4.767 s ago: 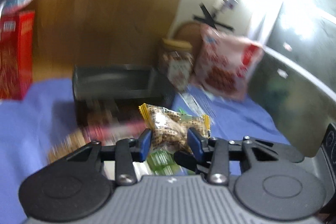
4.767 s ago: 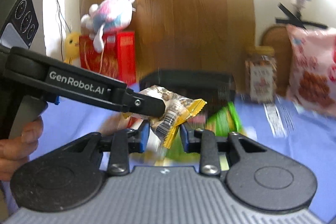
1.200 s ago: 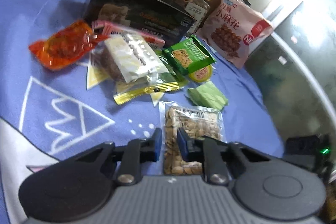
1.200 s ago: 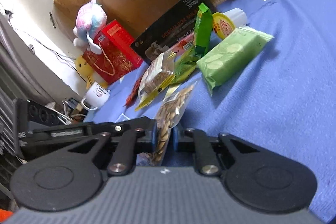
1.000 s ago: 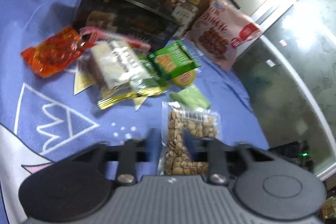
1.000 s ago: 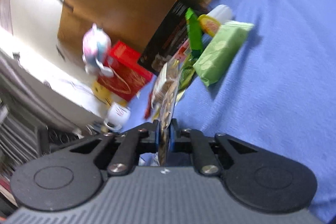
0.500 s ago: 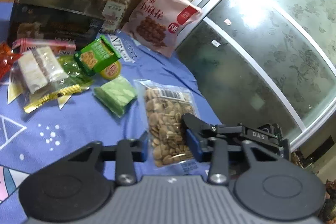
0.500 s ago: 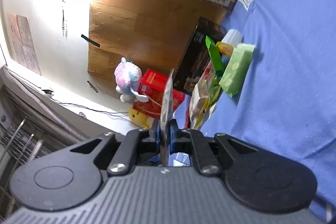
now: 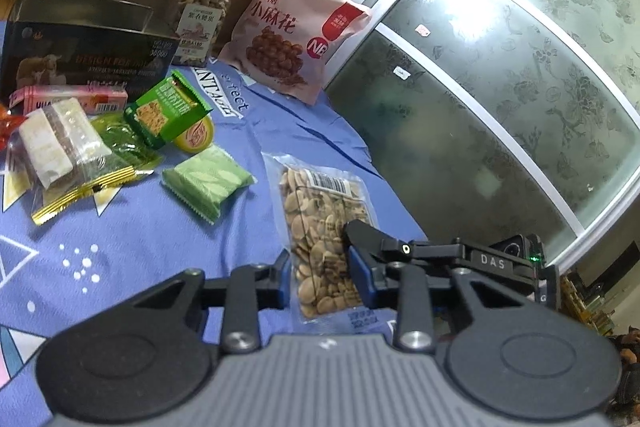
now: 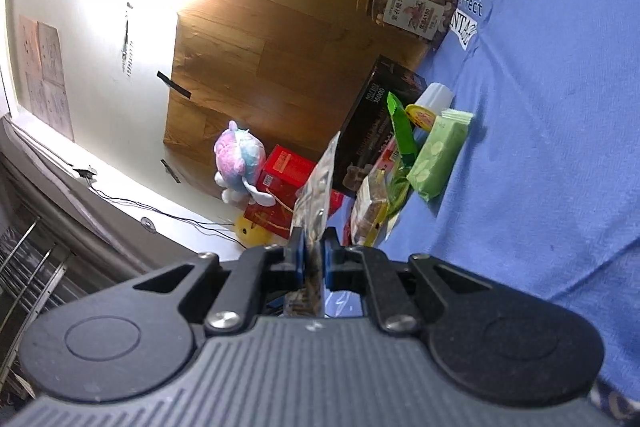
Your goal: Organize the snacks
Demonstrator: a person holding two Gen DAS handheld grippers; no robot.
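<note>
A clear packet of nuts (image 9: 320,227) with a barcode is held edge-on in my right gripper (image 10: 312,259), which is shut on it; the packet (image 10: 318,187) stands upright there. In the left wrist view my left gripper (image 9: 320,283) straddles the packet's lower part with its jaws apart, not pressing it. The right gripper's fingers (image 9: 372,239) reach in from the right and pinch the packet. A pile of snacks lies left: a light green pack (image 9: 208,183), a green cracker box (image 9: 168,111), a nougat bag (image 9: 60,147).
A black box (image 9: 80,55) stands behind the pile, with a pink pack (image 9: 68,99), a nut jar (image 9: 200,23) and a big pink bag (image 9: 292,31). A glass door (image 9: 500,67) is on the right. The blue cloth (image 10: 540,147) covers the table.
The right gripper took the nut packet, lifted it and turned it on edge. The left gripper's jaws opened and let it go. Both views swung right, away from the pile.
</note>
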